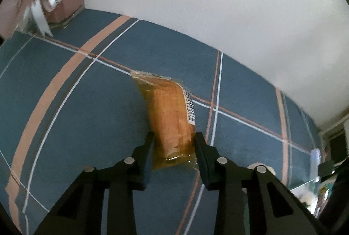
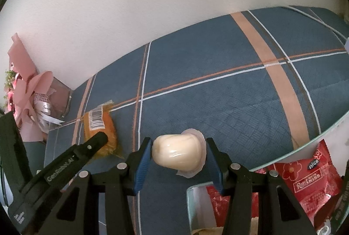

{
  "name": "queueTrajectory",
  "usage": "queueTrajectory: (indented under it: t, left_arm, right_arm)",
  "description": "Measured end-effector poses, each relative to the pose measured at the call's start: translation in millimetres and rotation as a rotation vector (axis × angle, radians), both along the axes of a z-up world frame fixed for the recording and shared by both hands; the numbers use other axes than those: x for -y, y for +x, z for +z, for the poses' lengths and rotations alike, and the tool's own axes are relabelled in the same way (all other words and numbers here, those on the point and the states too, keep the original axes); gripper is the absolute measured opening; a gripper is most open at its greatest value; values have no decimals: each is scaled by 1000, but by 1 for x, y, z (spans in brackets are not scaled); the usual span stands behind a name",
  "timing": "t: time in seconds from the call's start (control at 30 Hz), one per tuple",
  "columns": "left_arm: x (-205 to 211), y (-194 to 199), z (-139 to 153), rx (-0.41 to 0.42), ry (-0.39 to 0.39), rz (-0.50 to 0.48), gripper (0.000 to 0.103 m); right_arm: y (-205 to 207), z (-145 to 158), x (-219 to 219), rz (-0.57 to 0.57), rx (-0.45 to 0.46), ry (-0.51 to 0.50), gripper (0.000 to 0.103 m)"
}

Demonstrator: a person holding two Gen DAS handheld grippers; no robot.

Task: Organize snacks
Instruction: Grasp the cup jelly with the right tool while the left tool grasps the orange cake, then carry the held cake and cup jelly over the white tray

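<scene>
Tablecloth [image 2: 218, 104] ahead lies bare — pink bouquet [image 2: 28, 91] (far-left corner) obstructs.

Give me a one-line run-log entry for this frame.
left hand-held gripper: shut on orange snack pack | right hand-held gripper: holding cream bun | red snack packs: in tray

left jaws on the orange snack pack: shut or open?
Shut. In the left wrist view the left gripper has both jaws pressed against the sides of the orange snack pack on the blue tablecloth.

a blue plaid tablecloth [image 2: 218, 104] carries an orange wrapped cake [image 1: 172, 113] and a pink-ribboned clear box [image 2: 54, 99].
</scene>
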State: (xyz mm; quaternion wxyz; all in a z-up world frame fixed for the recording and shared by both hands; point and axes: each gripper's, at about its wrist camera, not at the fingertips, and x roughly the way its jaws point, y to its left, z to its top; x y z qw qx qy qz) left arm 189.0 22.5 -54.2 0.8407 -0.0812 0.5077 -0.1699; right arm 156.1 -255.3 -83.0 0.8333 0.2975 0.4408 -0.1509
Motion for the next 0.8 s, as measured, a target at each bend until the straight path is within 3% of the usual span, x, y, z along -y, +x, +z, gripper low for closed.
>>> queueTrajectory:
  t: [0.33, 0.8]
  left_arm:
    - [-31, -40, 29, -17, -139, 117, 36]
    - [-42, -91, 71, -13, -134, 141, 36]
  right_arm:
    - [-14, 40, -17, 18, 8, -36, 52]
    - [-70, 88, -28, -6, -45, -87, 52]
